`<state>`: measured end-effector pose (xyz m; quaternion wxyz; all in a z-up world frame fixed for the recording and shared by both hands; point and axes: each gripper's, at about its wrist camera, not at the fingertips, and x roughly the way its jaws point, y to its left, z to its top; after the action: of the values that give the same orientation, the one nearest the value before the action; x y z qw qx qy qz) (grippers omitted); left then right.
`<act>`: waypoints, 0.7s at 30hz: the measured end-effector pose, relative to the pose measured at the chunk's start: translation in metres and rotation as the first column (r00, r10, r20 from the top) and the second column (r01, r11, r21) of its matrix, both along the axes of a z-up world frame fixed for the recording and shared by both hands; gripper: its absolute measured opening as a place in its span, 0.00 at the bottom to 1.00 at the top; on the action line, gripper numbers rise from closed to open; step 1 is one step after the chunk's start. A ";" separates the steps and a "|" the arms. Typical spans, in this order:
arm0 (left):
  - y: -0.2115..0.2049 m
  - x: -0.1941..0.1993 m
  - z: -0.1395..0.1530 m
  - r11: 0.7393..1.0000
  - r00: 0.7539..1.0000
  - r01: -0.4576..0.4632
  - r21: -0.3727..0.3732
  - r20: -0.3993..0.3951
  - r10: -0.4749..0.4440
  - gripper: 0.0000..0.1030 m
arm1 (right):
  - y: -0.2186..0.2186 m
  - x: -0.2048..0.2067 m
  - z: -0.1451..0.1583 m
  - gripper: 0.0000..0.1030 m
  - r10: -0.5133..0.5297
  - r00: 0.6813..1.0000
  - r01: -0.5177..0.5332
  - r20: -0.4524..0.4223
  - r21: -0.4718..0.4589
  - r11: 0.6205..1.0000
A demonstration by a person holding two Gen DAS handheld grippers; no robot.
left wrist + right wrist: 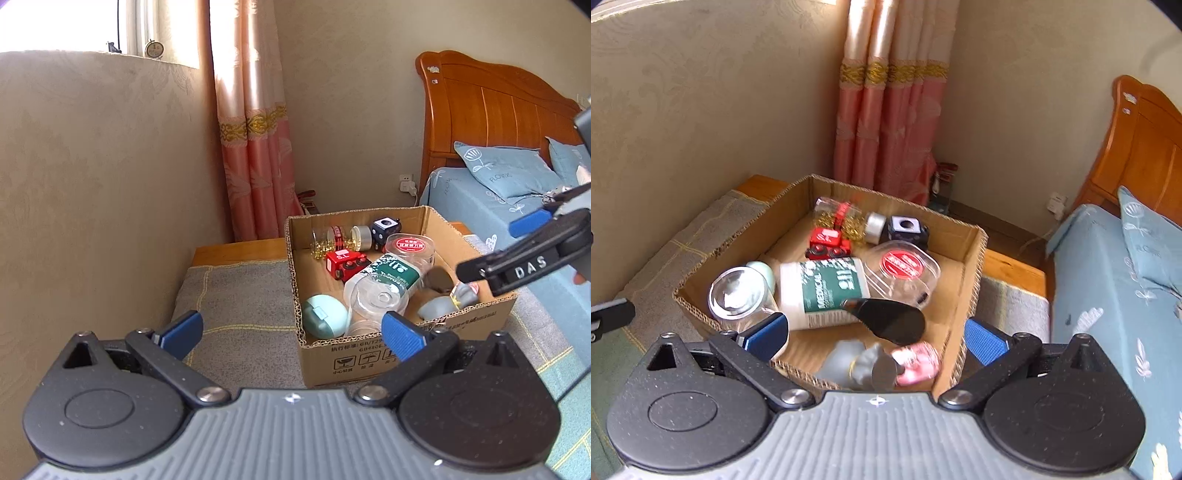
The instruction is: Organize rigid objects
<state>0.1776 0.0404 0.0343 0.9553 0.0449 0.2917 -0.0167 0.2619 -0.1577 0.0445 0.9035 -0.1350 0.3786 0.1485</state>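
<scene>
An open cardboard box [332, 363] [973, 266] holds a white bottle with a green label [391, 275] [820, 291], a red toy car [345, 264] [827, 242], a mint egg-shaped case [325, 319], a red-lidded clear container [903, 266], a black cube [907, 227] and a dark oval object [890, 319]. My right gripper [875, 332] [489, 248] hovers open over the box's near right corner, the dark object lying below and clear of its pads. Near the box's front left corner my left gripper [291, 328] stands open with nothing in it.
The box sits on a grey cloth [236, 295] over a low wooden stand against the beige wall. A bed with blue bedding [1108, 295] and a wooden headboard [491, 99] lies to the right. A pink curtain [886, 129] hangs behind the box.
</scene>
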 end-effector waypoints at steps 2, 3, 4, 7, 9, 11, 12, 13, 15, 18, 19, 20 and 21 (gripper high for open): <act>-0.005 -0.001 0.002 1.000 1.000 -0.006 0.017 -0.006 0.006 0.99 | -0.002 -0.011 0.003 1.00 -0.042 0.999 0.042 -0.006 -0.020 0.999; -0.008 -0.004 0.003 1.000 1.000 -0.013 0.023 -0.009 0.014 0.99 | -0.003 -0.018 0.005 1.00 -0.065 0.998 0.065 -0.007 -0.022 0.998; -0.009 -0.006 0.005 0.999 1.000 -0.019 0.026 -0.018 0.020 0.99 | -0.006 -0.025 0.006 1.00 -0.089 0.996 0.089 -0.009 -0.016 0.996; -0.016 -0.010 0.009 1.000 0.998 -0.020 0.019 -0.054 0.021 0.99 | -0.013 -0.044 0.009 1.00 -0.147 0.989 0.147 -0.021 0.012 0.989; -0.021 -0.011 0.012 1.000 0.996 -0.026 0.012 -0.085 0.027 0.99 | -0.016 -0.056 0.009 1.00 -0.181 0.983 0.181 -0.018 0.020 0.983; -0.024 -0.014 0.014 1.000 0.995 -0.025 0.001 -0.101 0.025 0.99 | -0.018 -0.068 0.010 1.00 -0.199 0.980 0.200 -0.024 0.038 0.979; -0.026 -0.015 0.015 1.000 0.994 -0.027 0.001 -0.109 0.027 0.99 | -0.020 -0.074 0.010 1.00 -0.204 0.979 0.205 -0.025 0.051 0.977; -0.028 -0.016 0.016 0.999 0.993 -0.033 0.006 -0.113 0.033 0.99 | -0.021 -0.078 0.011 1.00 -0.210 0.977 0.211 -0.026 0.064 0.975; -0.030 -0.018 0.017 0.999 0.991 -0.051 0.014 -0.126 0.052 0.99 | -0.022 -0.086 0.014 1.00 -0.219 0.975 0.220 -0.025 0.084 0.972; -0.031 -0.023 0.021 0.998 0.990 -0.061 0.009 -0.125 0.061 0.99 | -0.022 -0.095 0.020 1.00 -0.223 0.975 0.223 -0.010 0.100 0.970; -0.031 -0.024 0.022 0.998 0.990 -0.066 0.005 -0.125 0.066 0.99 | -0.022 -0.097 0.021 1.00 -0.224 0.975 0.223 -0.007 0.102 0.969; -0.031 -0.026 0.023 0.998 0.990 -0.070 0.002 -0.126 0.070 0.99 | -0.022 -0.099 0.023 1.00 -0.224 0.975 0.223 -0.002 0.104 0.969; -0.031 -0.027 0.024 0.997 0.989 -0.076 -0.001 -0.127 0.075 0.99 | -0.021 -0.100 0.023 1.00 -0.226 0.974 0.225 0.000 0.109 0.968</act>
<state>0.1505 0.0091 0.0582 0.9348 0.0299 0.3534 0.0159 0.1619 -0.1791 0.0679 0.9229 -0.0429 0.3773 0.0642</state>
